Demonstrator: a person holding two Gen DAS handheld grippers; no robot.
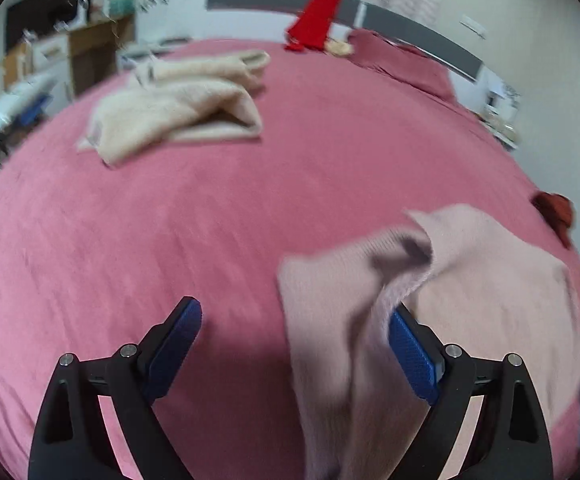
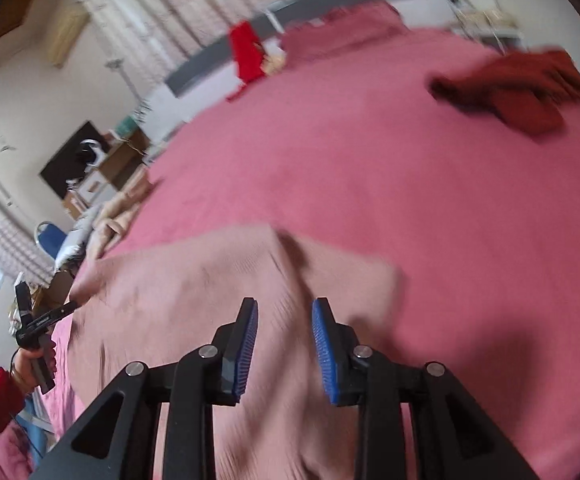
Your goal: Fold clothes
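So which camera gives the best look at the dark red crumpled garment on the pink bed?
The right wrist view: the dark red crumpled garment lies whole, though blurred, on the pink bed. The left wrist view catches only a sliver of it at the frame's right edge.

— From where is the scene viewed?

— The left wrist view is taken from low above the pink bedspread (image 1: 250, 208), tilted down and faced toward the far grey-and-white headboard (image 1: 389, 16). The right wrist view is held equally near, rolled sideways, and faced the same way.

— What is shared?

— The pale pink knitted garment (image 1: 489, 304) is seen close in both, as are the bright red cloth on the headboard (image 2: 246, 54) and the cream fleece garment (image 1: 178, 108) at far left.
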